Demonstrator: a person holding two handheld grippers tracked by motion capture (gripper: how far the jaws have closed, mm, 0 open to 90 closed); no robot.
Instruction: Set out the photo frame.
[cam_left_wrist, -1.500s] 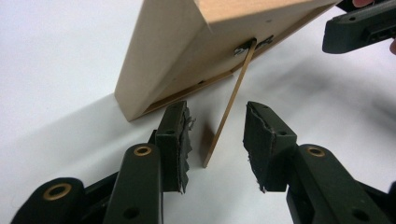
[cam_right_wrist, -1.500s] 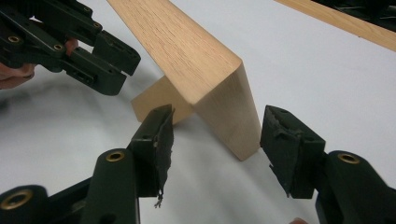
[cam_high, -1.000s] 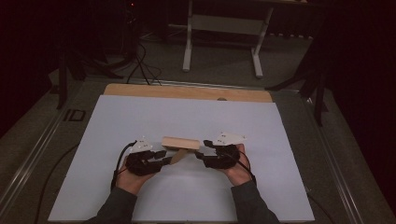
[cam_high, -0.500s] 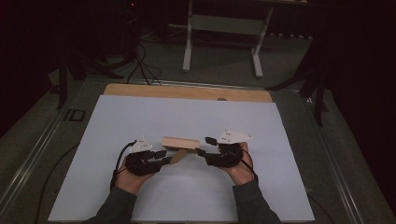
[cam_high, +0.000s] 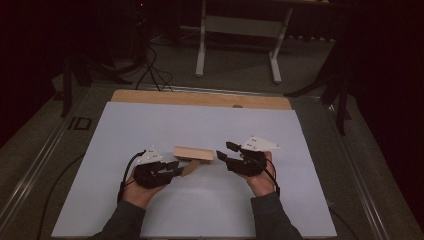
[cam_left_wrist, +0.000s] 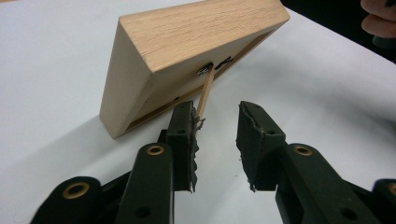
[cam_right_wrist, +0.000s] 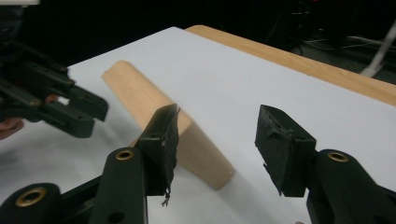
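Wooden frame: one, a pale wooden frame (cam_high: 193, 153) tipped up on the white sheet (cam_high: 200, 200), midway between the two hands, its open back facing the left gripper.
Prop stick: one thin wooden strut (cam_left_wrist: 204, 91) slanting down from the frame's back toward the sheet.
Grippers: two, one in each hand, both low over the near half of the sheet.
Left gripper: the left gripper (cam_left_wrist: 215, 126) has its jaws partly apart and they have just been closing in; the strut's lower end lies right against the inner face of one pad (cam_left_wrist: 183, 135). I cannot tell whether it is pinched; the other pad stands clear of it.
Right gripper: the right gripper (cam_right_wrist: 215, 140) has jaws spread wide, just drawn in a little, nothing between them; the frame's end sits just beyond one pad.
Hands: two, dark sleeves coming in from the near edge.
Table: one wooden tabletop (cam_high: 200, 99), its bare strip showing past the sheet's far edge.
Sheet: one.
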